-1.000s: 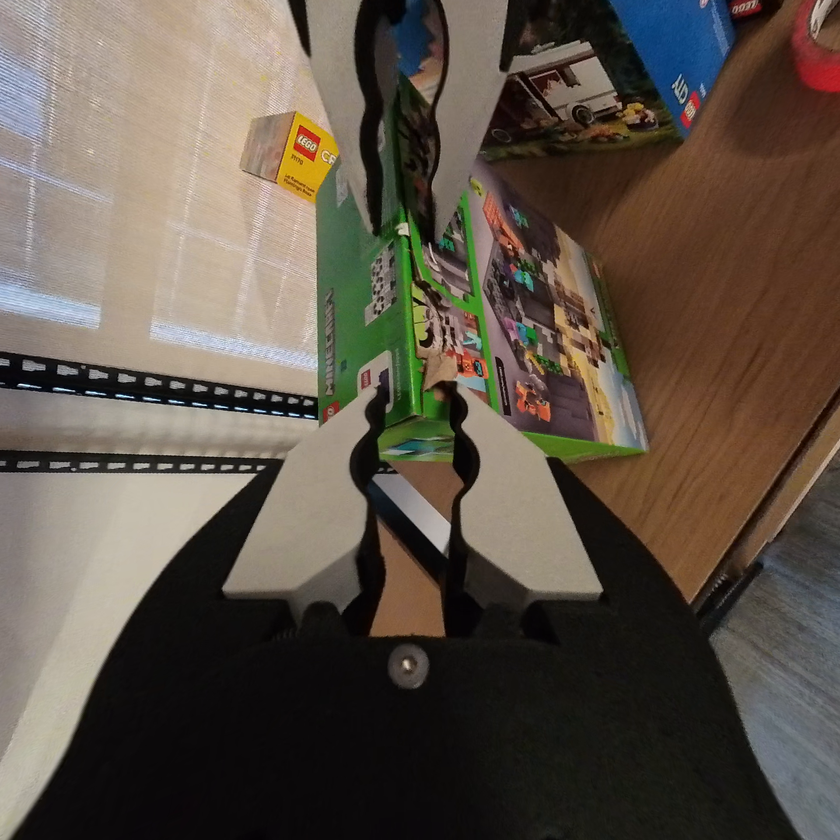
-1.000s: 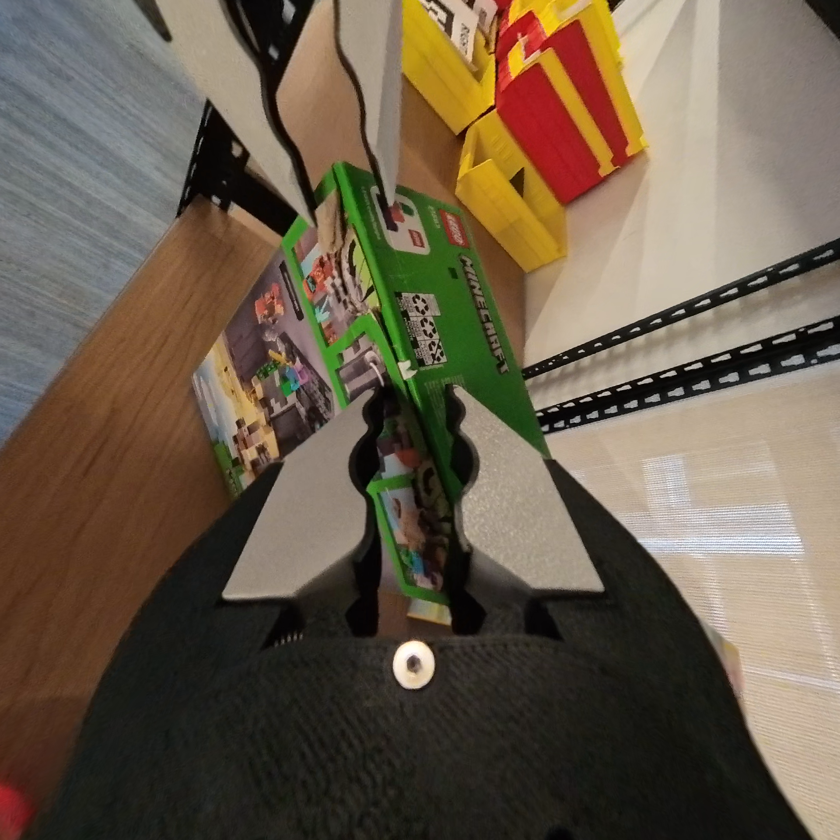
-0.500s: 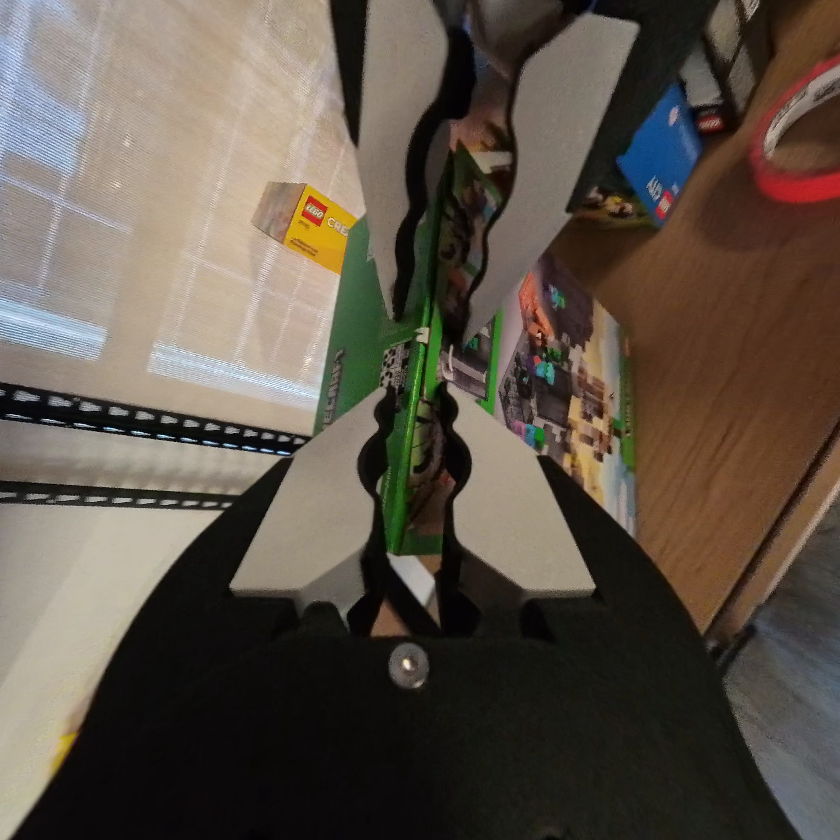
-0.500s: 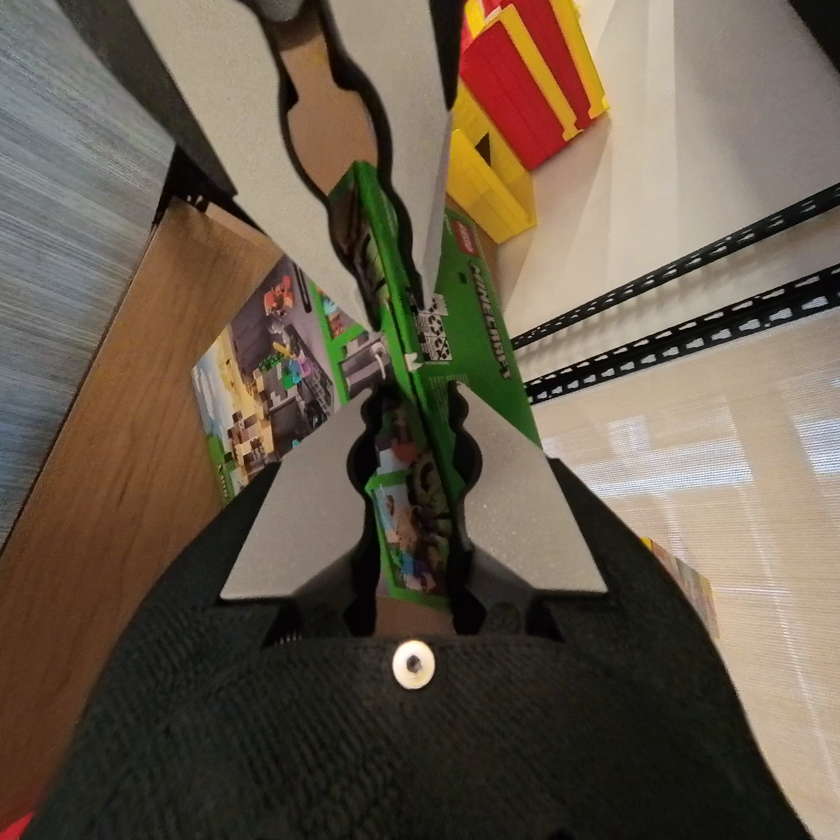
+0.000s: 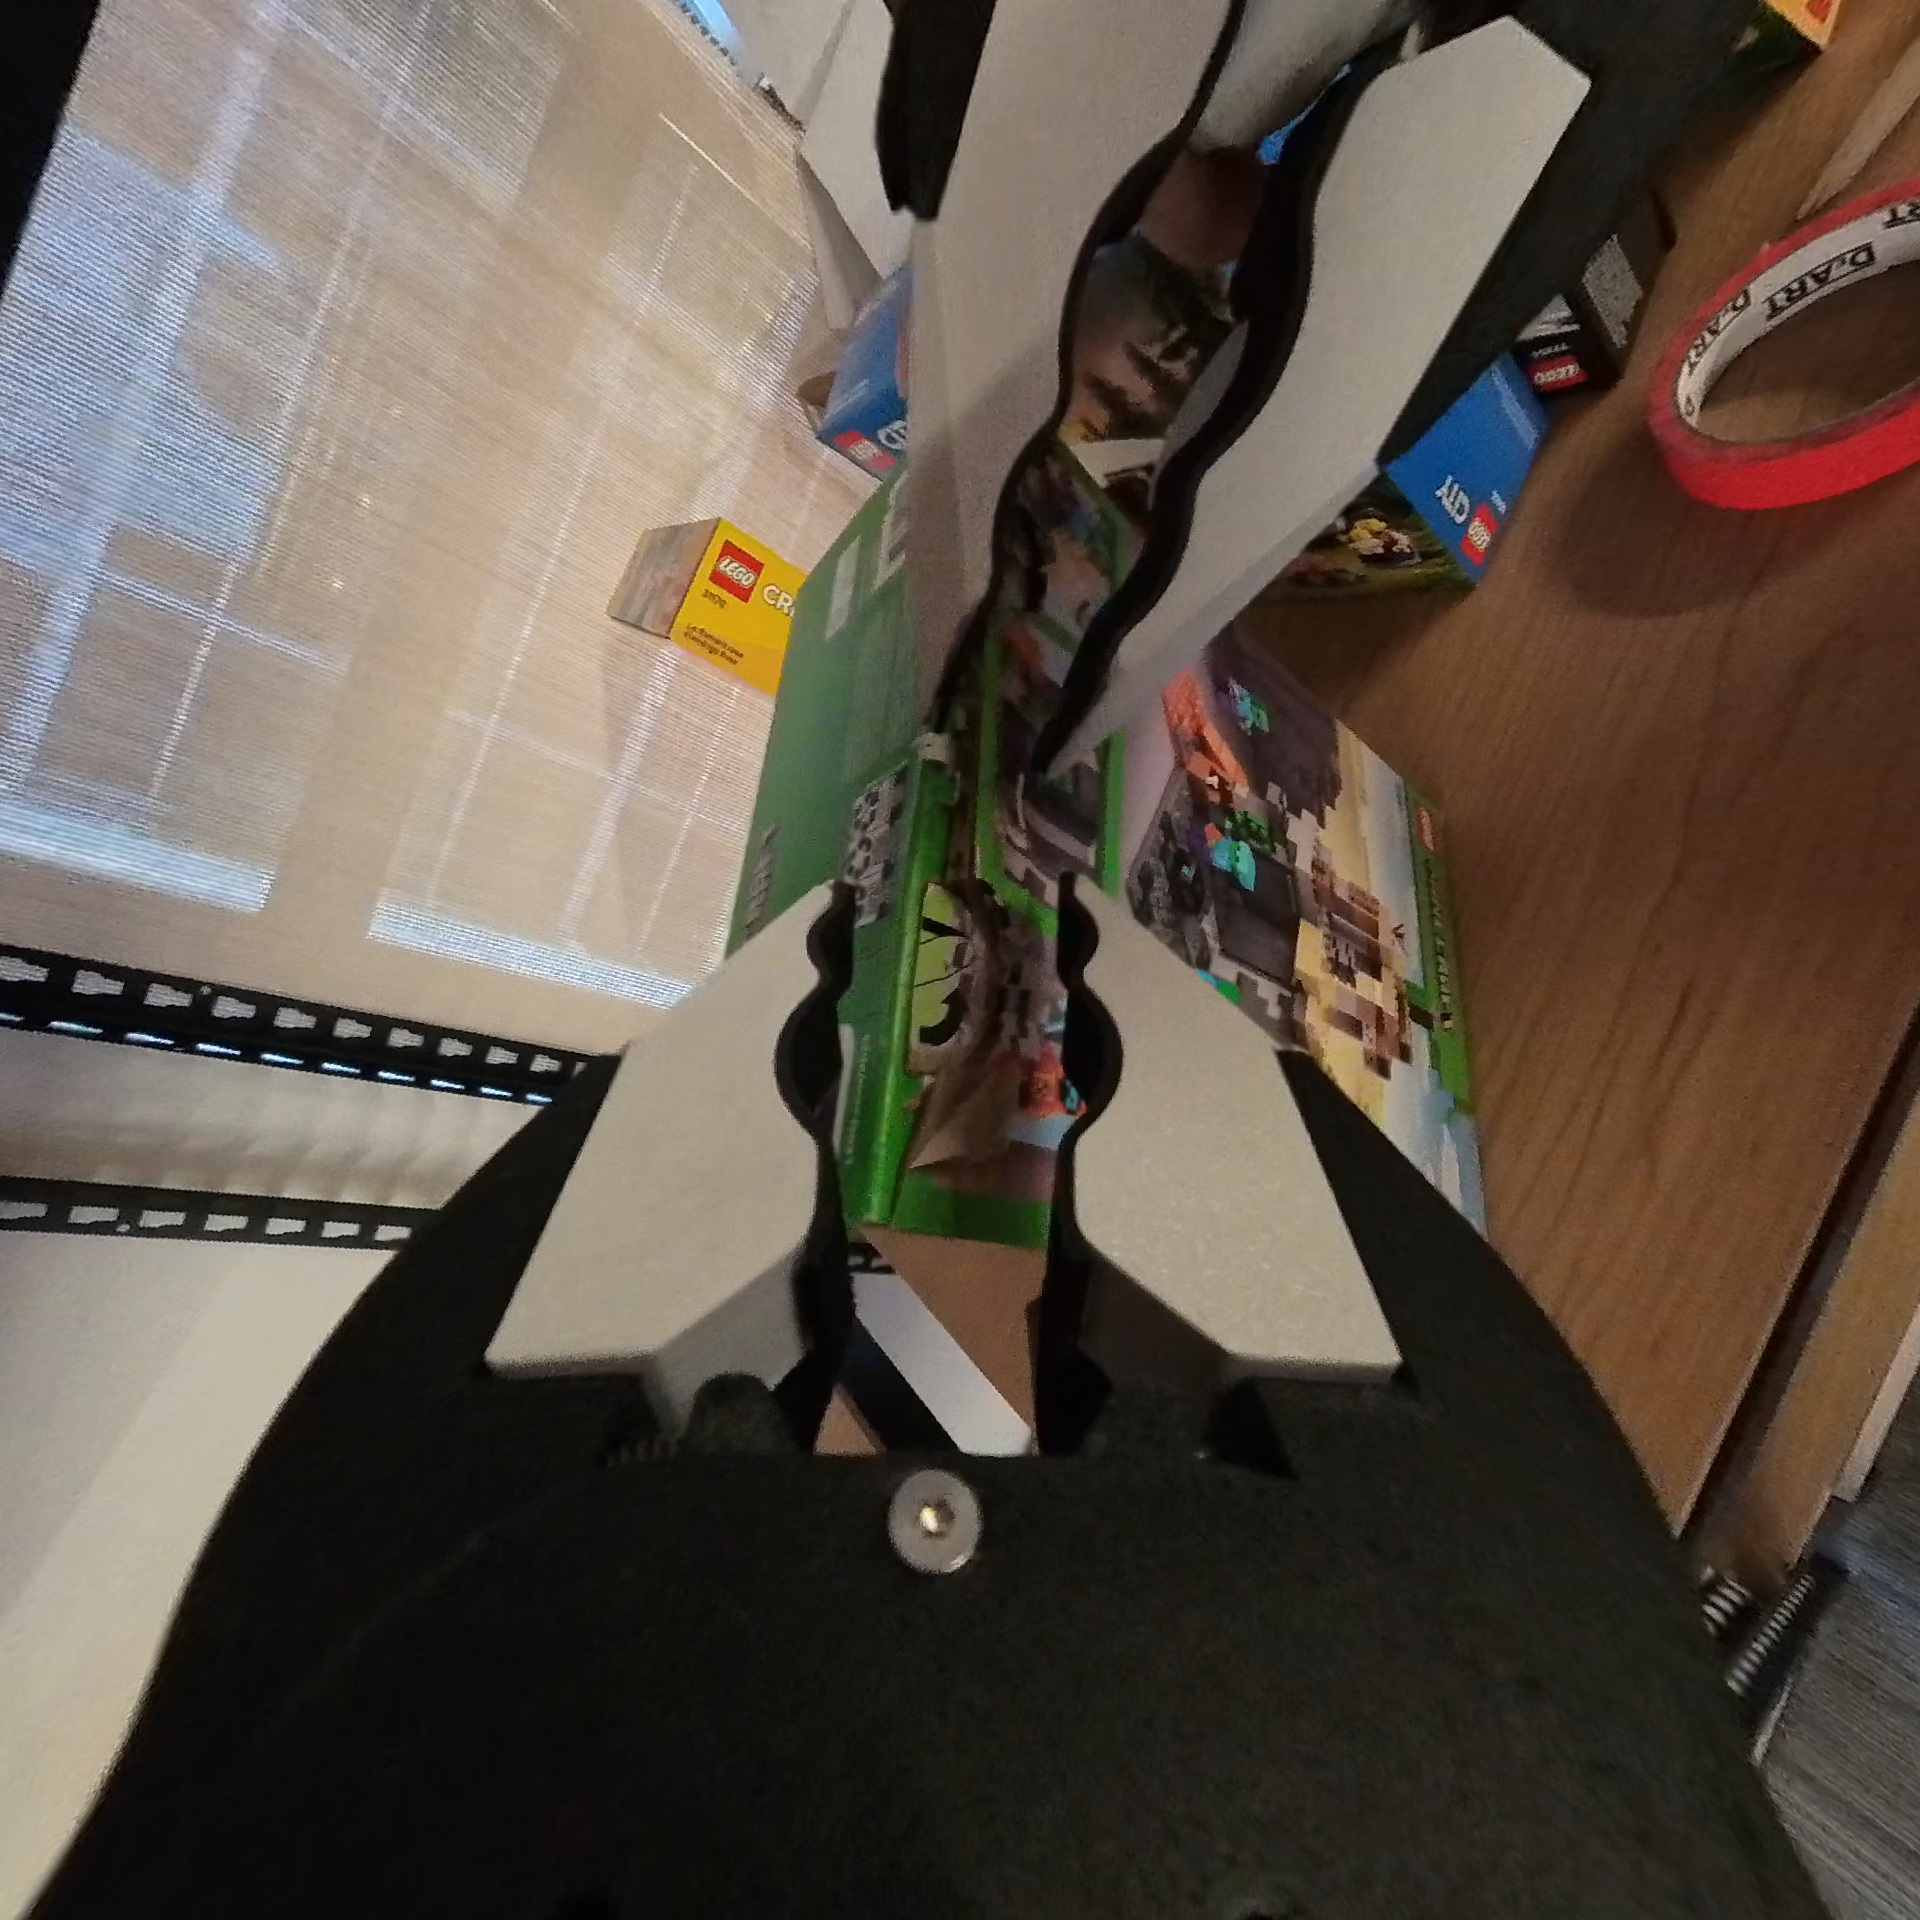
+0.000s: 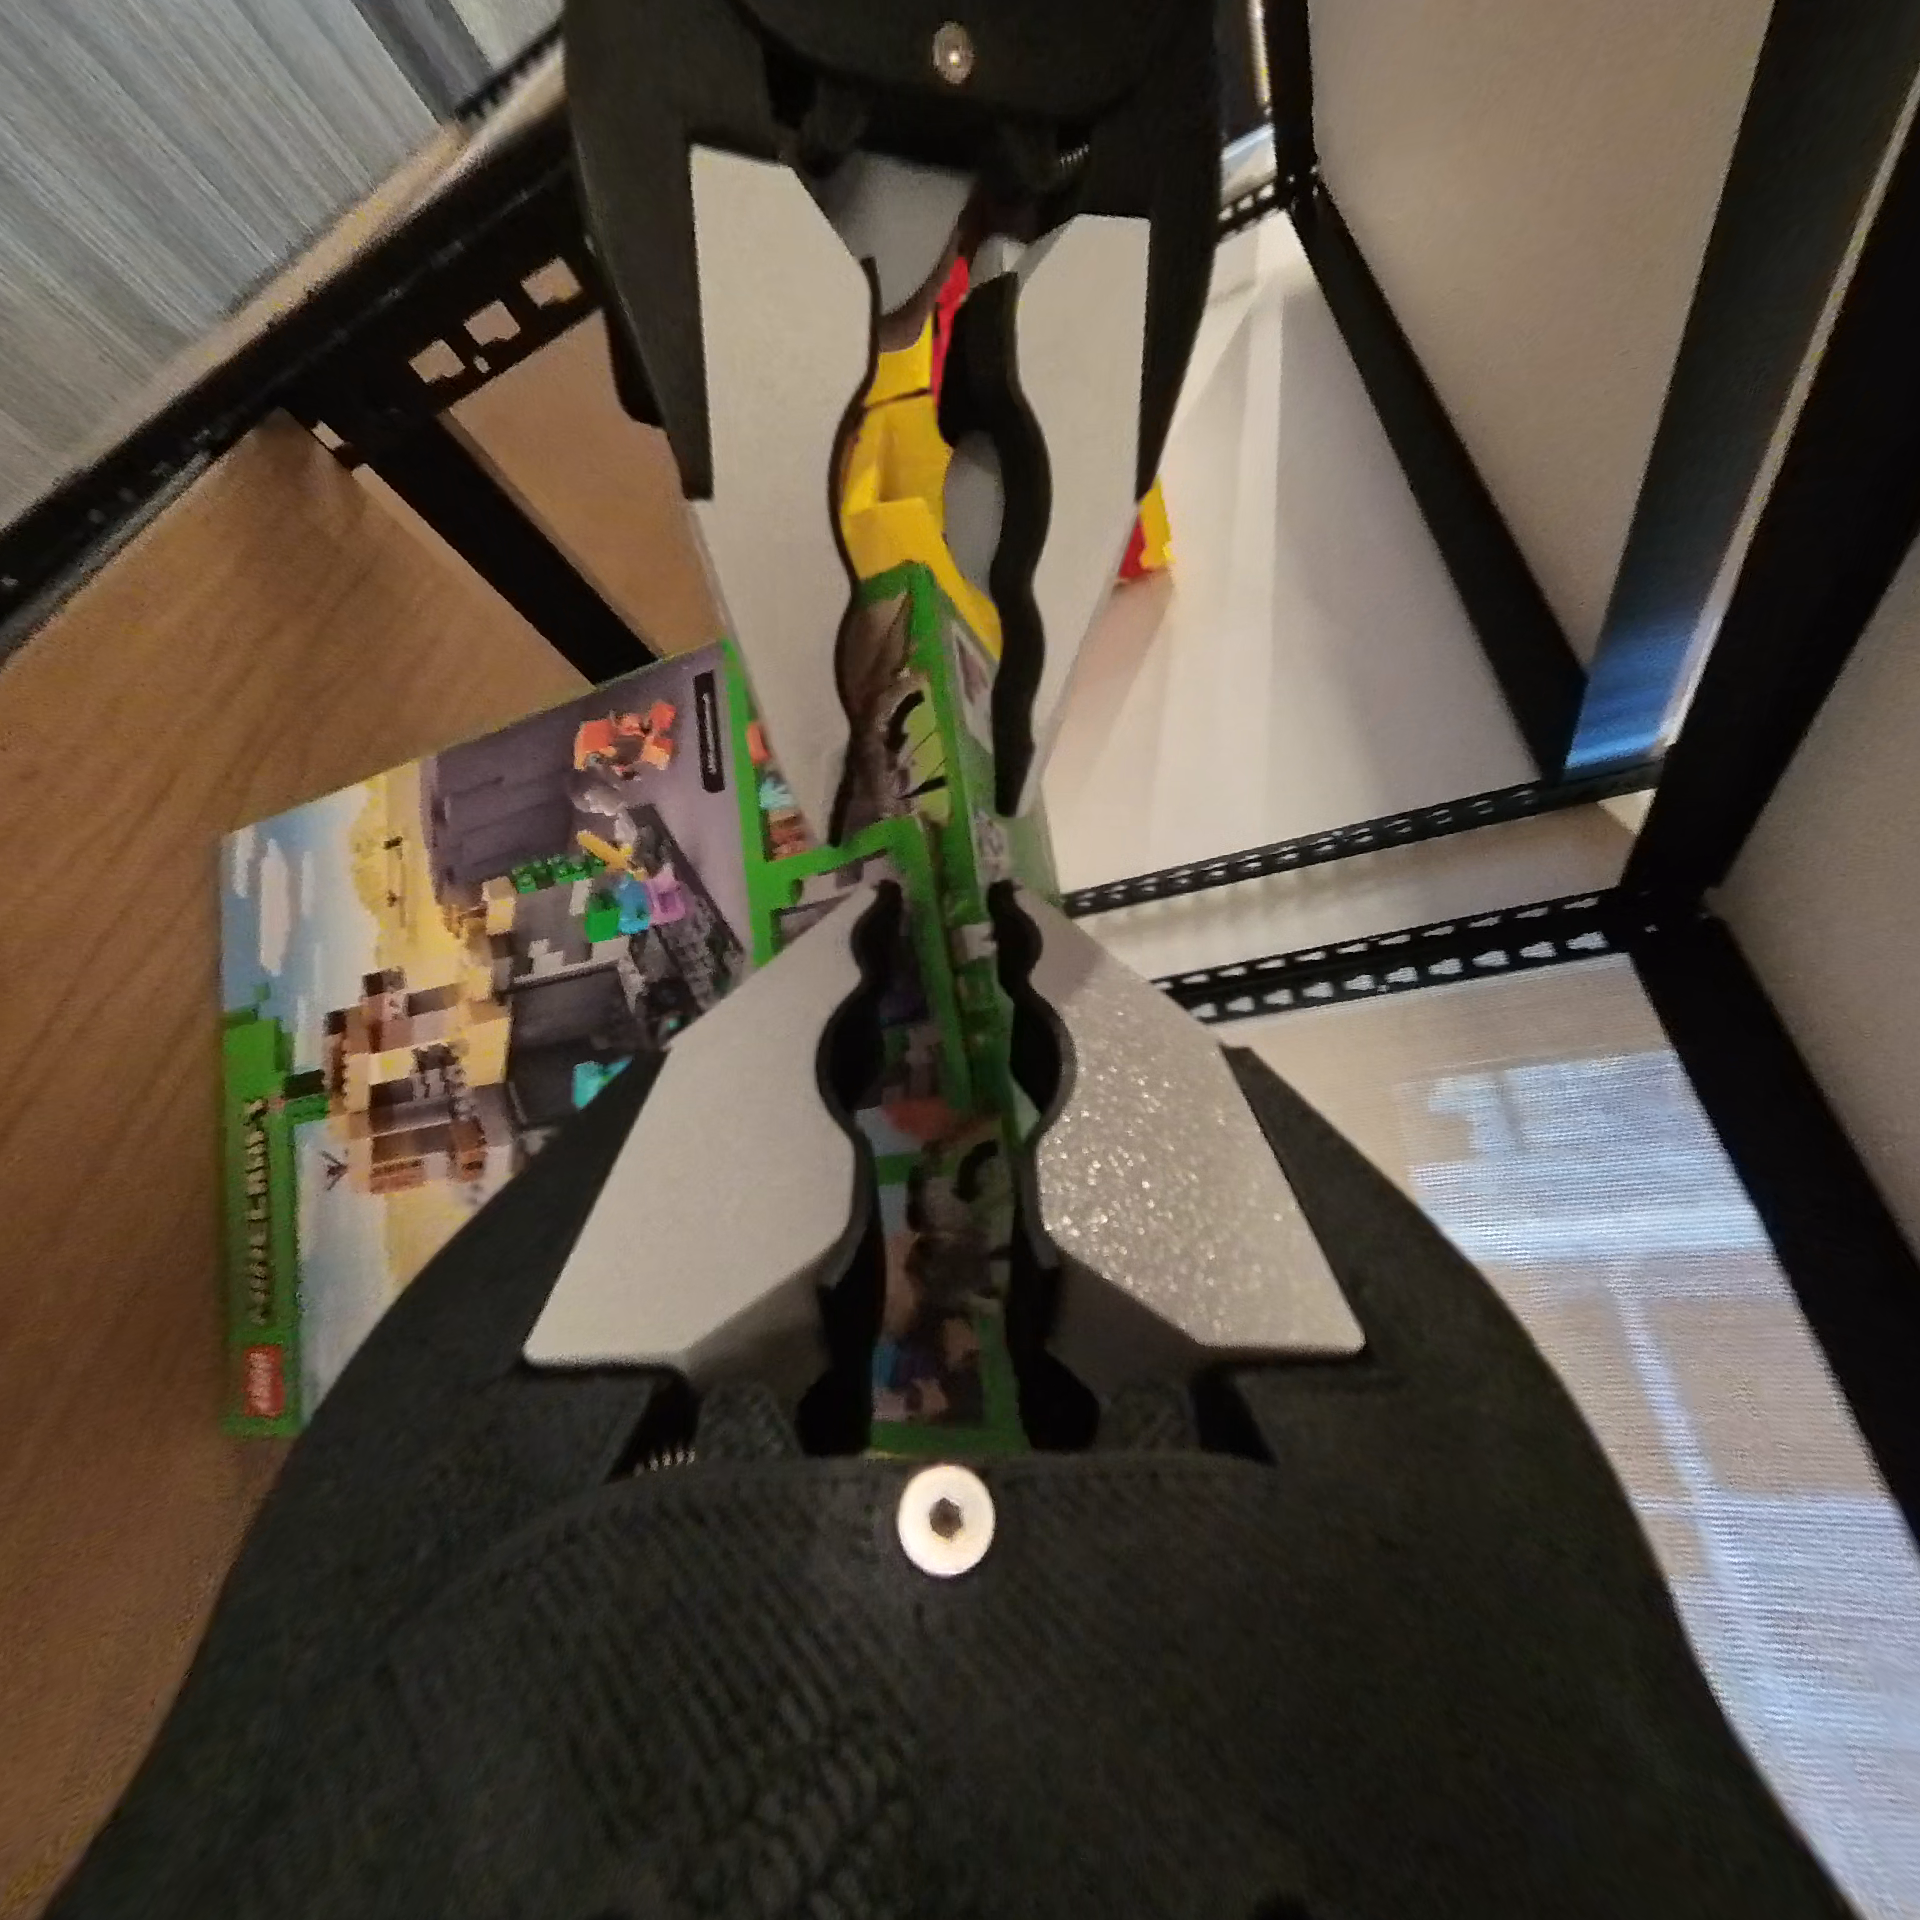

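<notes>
Left tool [image 5: 940,914]: jaws narrowed onto the near end of a flat green cardboard toy-brick box [image 5: 935,1049], pads touching both faces. Right tool [image 6: 940,904]: jaws likewise closed on the opposite end of the same box [image 6: 940,1195]. The two tools face each other, tips near, box between them.

Box stands on its long edge on the brown wooden desk [image 5: 1662,935], picture face tilted toward 3 o'clock in the left wrist view. Desk front edge at 4 o'clock. Red tape roll [image 5: 1787,343] at 2 o'clock, well apart. Yellow small box [image 5: 717,603] at 11 o'clock; black perforated shelf rail [image 5: 260,1049] at 9 o'clock.
</notes>
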Demonstrator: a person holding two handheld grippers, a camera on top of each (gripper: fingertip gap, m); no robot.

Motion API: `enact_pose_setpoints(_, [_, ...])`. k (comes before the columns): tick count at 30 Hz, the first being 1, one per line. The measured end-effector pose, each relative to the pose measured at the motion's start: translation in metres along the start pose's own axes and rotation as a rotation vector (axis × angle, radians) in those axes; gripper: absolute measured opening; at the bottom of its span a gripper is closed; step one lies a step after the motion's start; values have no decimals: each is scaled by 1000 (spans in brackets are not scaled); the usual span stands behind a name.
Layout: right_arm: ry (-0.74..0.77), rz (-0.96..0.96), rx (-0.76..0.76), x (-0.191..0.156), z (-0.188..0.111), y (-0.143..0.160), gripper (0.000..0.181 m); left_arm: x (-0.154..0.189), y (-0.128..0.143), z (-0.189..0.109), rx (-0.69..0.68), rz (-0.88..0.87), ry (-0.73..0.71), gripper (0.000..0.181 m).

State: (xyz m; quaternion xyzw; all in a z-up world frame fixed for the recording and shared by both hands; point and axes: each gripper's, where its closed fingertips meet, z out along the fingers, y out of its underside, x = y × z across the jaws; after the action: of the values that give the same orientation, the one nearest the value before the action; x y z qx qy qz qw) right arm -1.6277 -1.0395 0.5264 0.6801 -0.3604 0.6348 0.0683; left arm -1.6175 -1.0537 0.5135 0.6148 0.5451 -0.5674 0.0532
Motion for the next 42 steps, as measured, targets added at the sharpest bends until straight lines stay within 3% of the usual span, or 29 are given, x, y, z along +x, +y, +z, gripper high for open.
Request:
enact_pose_setpoints(12, [-173, 2, -89, -13, 2, 10, 28, -23, 1, -8, 66, -114, -55, 29])
enact_pose_setpoints(18, [-185, 187, -6, 14, -4, 4, 28, -30, -5, -11, 85, -118, -83, 27])
enact_pose_setpoints(24, [-453, 583, 8, 29, 1, 11, 29, -31, -5, -12, 59, -100, -93, 28])
enact_pose_setpoints(28, [-492, 697, -83, 42, 17, 30, 23, -30, -5, -12, 59, -106, -92, 28])
enact_pose_setpoints(32, [-557, 698, -167, 33, 24, 40, 25, -31, -5, -12, 53, -100, -100, 28])
enact_pose_setpoints(42, [-597, 662, -58, 27, 17, 25, 25, -32, -4, -12, 60, -113, -99, 31])
